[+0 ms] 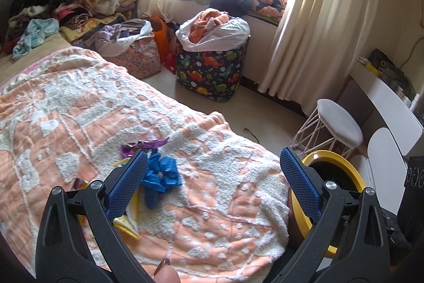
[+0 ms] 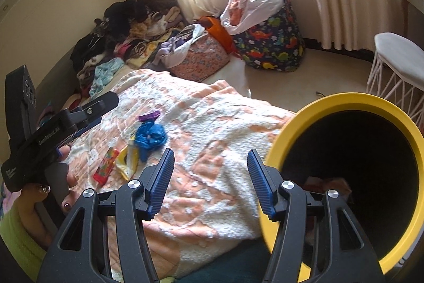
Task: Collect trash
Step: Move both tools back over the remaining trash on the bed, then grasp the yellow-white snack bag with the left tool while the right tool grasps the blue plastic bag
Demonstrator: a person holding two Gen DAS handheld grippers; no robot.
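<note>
On the bed's blanket (image 2: 212, 123), a red wrapper (image 2: 104, 165), yellow wrapper (image 2: 127, 161), crumpled blue bag (image 2: 149, 138) and purple scrap (image 2: 149, 115) are lying clustered. The left tool (image 1: 212, 171) is gaping empty above them, seemingly lining up a pick; the right tool (image 2: 210, 174), also open and empty, is hovering beside the yellow-rimmed bin (image 2: 341, 102), waiting at the bed's edge to receive the trash.

The left claw (image 1: 213, 171) points forward and downward, its blue-padded fingers (image 1: 127, 182) spread wide with nothing between them. The right claw (image 2: 210, 163) is angled the same way, its jaws parted and empty. A hand (image 2: 57, 186) with painted nails grips the left claw's handle, a green sleeve behind it.
</note>
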